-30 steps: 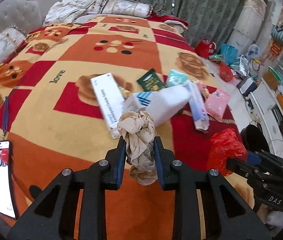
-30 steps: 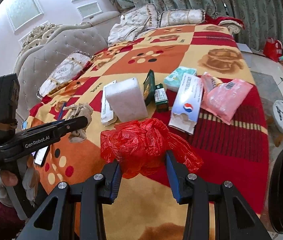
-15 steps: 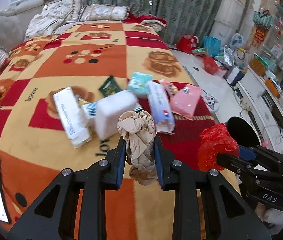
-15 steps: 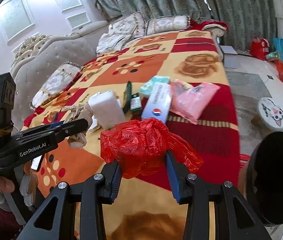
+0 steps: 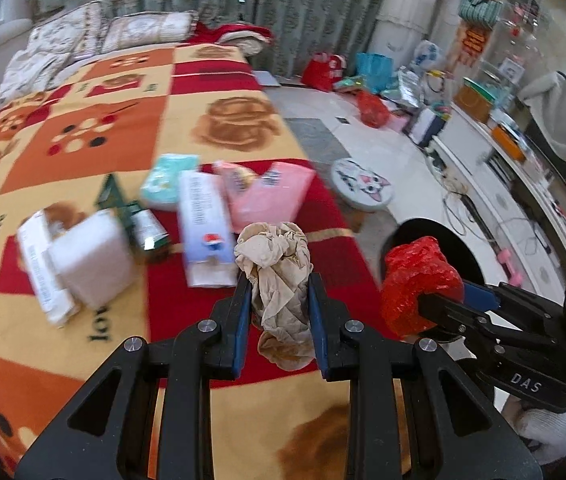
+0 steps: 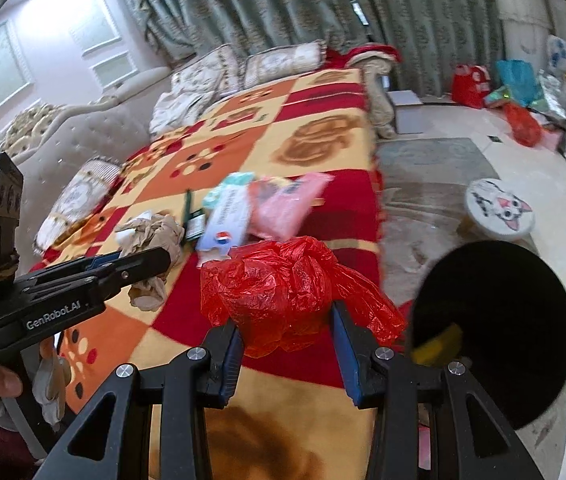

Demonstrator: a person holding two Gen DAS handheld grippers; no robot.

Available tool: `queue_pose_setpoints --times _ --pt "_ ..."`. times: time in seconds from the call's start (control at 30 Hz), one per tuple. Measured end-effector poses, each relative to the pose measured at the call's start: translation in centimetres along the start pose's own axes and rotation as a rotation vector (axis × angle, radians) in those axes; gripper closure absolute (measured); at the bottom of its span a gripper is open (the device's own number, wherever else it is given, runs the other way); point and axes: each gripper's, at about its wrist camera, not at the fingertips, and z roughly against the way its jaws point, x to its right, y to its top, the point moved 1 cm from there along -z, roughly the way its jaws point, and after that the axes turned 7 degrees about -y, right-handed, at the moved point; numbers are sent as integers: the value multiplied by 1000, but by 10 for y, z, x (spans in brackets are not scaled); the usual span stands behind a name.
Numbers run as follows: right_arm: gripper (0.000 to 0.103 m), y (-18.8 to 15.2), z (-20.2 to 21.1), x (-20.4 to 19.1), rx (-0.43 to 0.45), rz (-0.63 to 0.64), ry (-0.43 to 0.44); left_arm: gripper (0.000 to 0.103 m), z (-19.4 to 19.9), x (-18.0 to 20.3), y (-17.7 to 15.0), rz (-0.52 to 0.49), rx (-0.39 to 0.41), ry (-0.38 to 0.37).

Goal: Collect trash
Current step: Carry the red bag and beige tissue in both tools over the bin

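My left gripper [image 5: 279,304] is shut on a crumpled beige paper wad [image 5: 279,272], held above the bed's near edge; the wad also shows in the right wrist view [image 6: 151,236]. My right gripper [image 6: 285,336] is shut on a crumpled red plastic bag [image 6: 283,284], also seen in the left wrist view [image 5: 419,280]. A black round bin [image 6: 495,328] stands on the floor beside the bed, just right of the red bag; something yellow lies inside it. The bin [image 5: 455,240] sits behind the red bag in the left wrist view.
On the patterned blanket [image 5: 103,128] lie a white box [image 5: 91,260], a long white pack [image 5: 203,224], a pink pack [image 5: 271,196], a teal pack [image 5: 167,188] and green items [image 5: 143,224]. A cat-face stool [image 6: 499,208] stands on the floor. Bags [image 5: 371,108] clutter the far floor.
Both grippers have swung right, from over the bed towards its edge, each still holding its trash. The black bin has come into fuller view close beside the red bag.
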Motion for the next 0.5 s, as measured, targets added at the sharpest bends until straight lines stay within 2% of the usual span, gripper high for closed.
queue_pose_setpoints --times 0.27,0.5 --pt "63 -6 15 65 16 -114 -84 79 -33 46 9 -43 -44 -79" --pt "63 -8 20 106 12 -189 -138 79 -58 77 16 -67 -80 -144"
